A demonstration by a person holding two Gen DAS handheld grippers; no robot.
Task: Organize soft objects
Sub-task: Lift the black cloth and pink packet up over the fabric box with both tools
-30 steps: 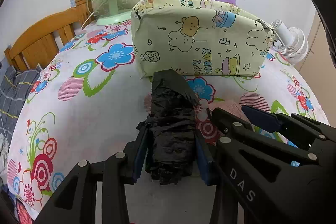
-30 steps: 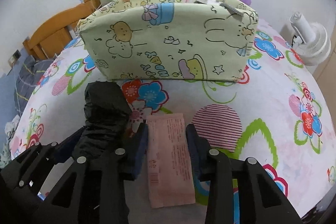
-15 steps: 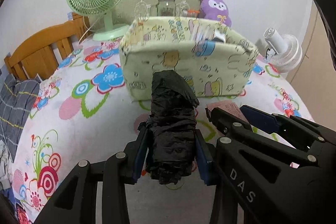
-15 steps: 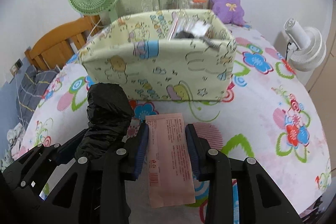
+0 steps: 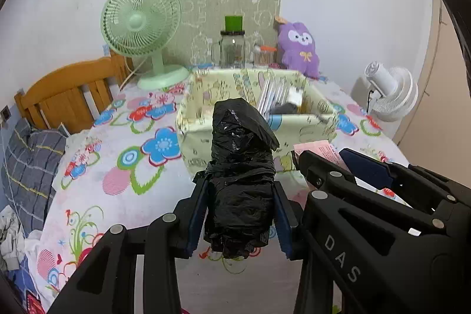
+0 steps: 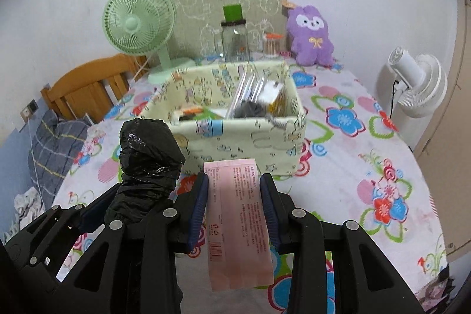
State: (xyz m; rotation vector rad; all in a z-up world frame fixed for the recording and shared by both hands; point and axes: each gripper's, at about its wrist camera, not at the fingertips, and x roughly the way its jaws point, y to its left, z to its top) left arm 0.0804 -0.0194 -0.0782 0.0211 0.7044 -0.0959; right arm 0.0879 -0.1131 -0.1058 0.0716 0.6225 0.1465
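Observation:
My left gripper (image 5: 240, 205) is shut on a roll of black plastic bags (image 5: 240, 175), held above the table in front of the fabric bin (image 5: 206, 137). The roll also shows in the right wrist view (image 6: 147, 164). My right gripper (image 6: 234, 205) is shut on a pink flat packet (image 6: 235, 225), held above the table just before the yellow cartoon-print bin (image 6: 250, 143). The bin is open at the top and holds clear packets (image 6: 253, 93) and other small items. The packet's tip shows in the left wrist view (image 5: 321, 150), beside my right gripper's fingers (image 5: 365, 169).
At the back of the flowered tablecloth (image 6: 368, 155) stand a green fan (image 6: 138, 22), a glass jar with green lid (image 6: 234, 34), a small orange-lid container (image 6: 272, 43) and a purple plush (image 6: 312, 34). A white fan (image 6: 418, 87) is at the right edge. A wooden chair (image 6: 88, 87) stands left.
Both grippers have risen with their loads; the bin now appears lower and its open top and contents have come into view.

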